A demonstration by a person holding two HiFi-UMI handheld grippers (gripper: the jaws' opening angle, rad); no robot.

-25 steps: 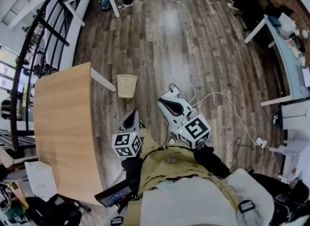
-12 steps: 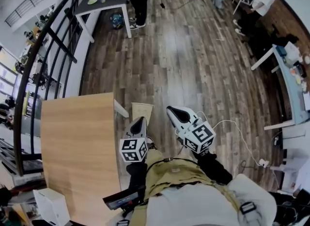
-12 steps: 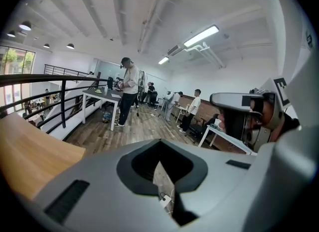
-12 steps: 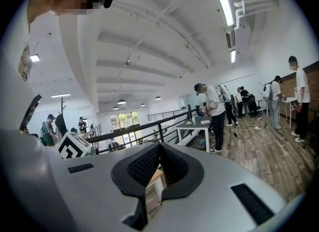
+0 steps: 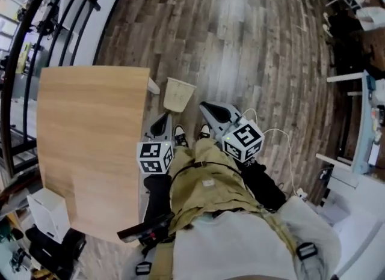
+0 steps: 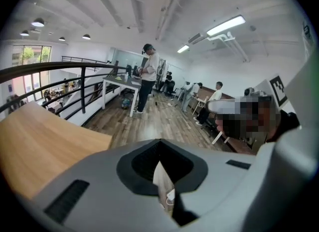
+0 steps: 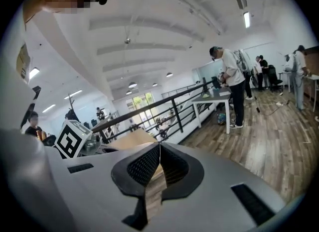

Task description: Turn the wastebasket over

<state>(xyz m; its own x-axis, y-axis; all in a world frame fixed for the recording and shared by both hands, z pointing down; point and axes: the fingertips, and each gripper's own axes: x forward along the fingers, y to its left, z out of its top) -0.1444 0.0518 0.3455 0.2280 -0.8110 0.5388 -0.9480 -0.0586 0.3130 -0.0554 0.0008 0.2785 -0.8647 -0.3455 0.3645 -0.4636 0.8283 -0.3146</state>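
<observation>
Left gripper (image 5: pixel 163 119) and right gripper (image 5: pixel 207 107) both with jaws together and empty, wastebasket (image 5: pixel 179 95) standing on the wood floor (image 5: pixel 252 44) just ahead of and between both jaws, touching neither, counter (image 5: pixel 90 134) beside the left jaws

1. A pale beige, tapered wastebasket (image 5: pixel 179 95), seemingly plastic, is resting on the dark wood-plank floor (image 5: pixel 252 44).
2. It is showing its wider, rimmed end farther from the person and its narrower end nearer. Its plain side wall is facing the head view, and the mouth is not showing clearly.
3. It is sitting just beside the corner of the light wooden table (image 5: pixel 90 134), close to that table's white leg (image 5: pixel 154 86).
4. It is sitting a little ahead of the person's shoes (image 5: pixel 179 133), apart from them.
</observation>
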